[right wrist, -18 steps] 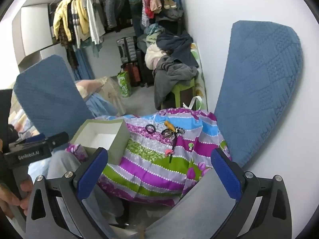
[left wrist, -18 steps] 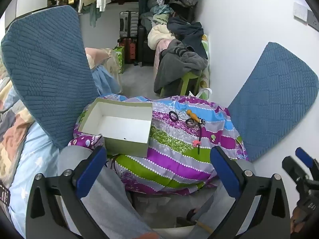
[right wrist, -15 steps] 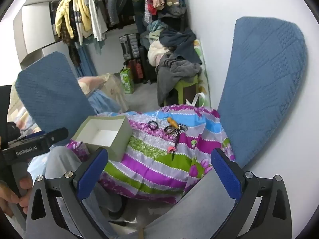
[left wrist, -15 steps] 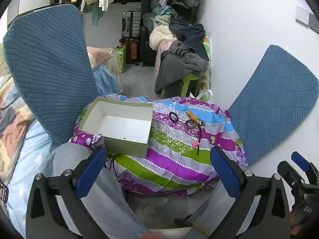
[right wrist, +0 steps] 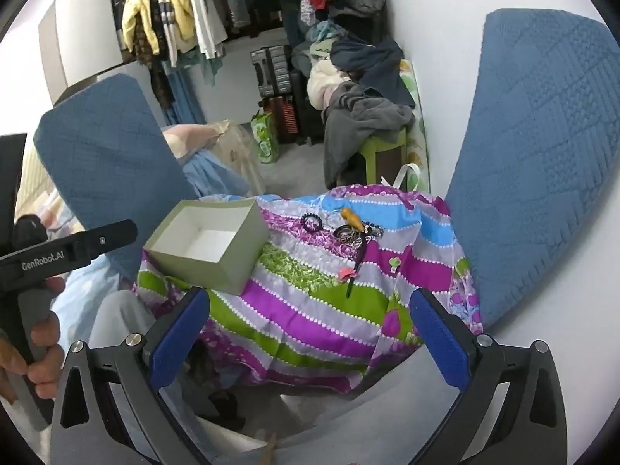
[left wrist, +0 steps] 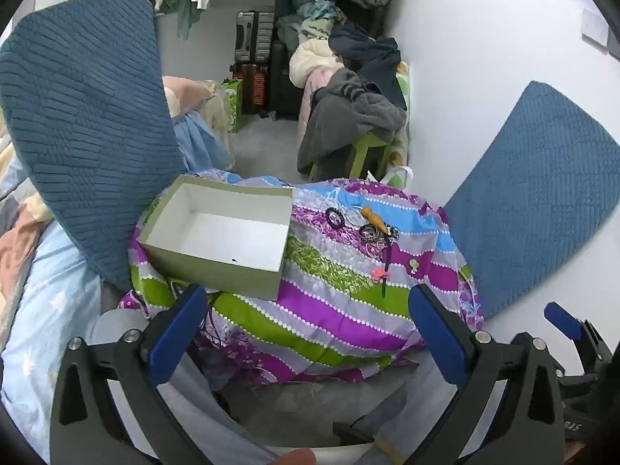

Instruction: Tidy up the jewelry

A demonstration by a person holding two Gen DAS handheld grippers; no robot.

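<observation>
An open, empty grey-green box (left wrist: 217, 236) with a white inside sits on the left of a striped purple, green and blue cloth (left wrist: 333, 290); it also shows in the right wrist view (right wrist: 209, 244). Right of it lies a cluster of jewelry: a black beaded ring (left wrist: 335, 217), an orange piece (left wrist: 372, 217), a dark patterned bangle (left wrist: 370, 233), a dark stick with a pink flower (left wrist: 383, 271) and a small green pin (left wrist: 414, 266). My left gripper (left wrist: 306, 325) is open and empty, short of the cloth. My right gripper (right wrist: 310, 329) is open and empty too.
Two blue quilted cushions flank the cloth, one left (left wrist: 85, 116) and one against the white wall at right (left wrist: 542, 193). Beyond are a green stool heaped with clothes (left wrist: 348, 131), suitcases (left wrist: 252, 42) and a hanging clothes rack (right wrist: 174, 19). The left tool's handle (right wrist: 58, 255) shows at left.
Both grippers have shifted slightly; the cloth and box sit a little higher and nearer in both views. Nothing was picked up or moved, and both jaws stayed open.
</observation>
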